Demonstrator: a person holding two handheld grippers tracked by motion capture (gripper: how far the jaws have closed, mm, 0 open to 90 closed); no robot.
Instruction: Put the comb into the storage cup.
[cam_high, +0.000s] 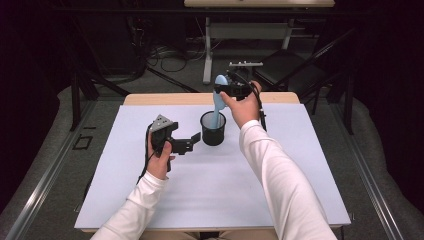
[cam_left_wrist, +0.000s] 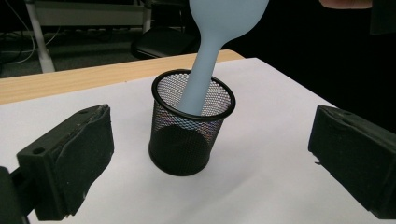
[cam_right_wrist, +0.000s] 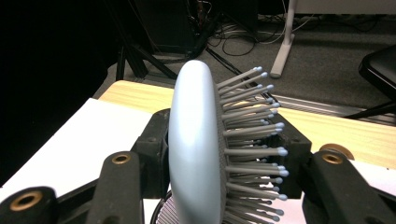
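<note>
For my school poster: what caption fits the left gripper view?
Blue hairbrush handle stands in a black mesh cup between open left claw jaws.

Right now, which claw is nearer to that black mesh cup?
The left. The left claw sits open on the table just beside the black mesh cup, not touching it. The right claw is up above it, clamped on the blue hairbrush, whose handle dips inside.

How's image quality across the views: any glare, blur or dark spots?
High view: even light on the white table, surroundings dark. Left gripper view: mesh cup sharp, no glare. Right gripper view: hairbrush sharp and close, left background black.
</note>
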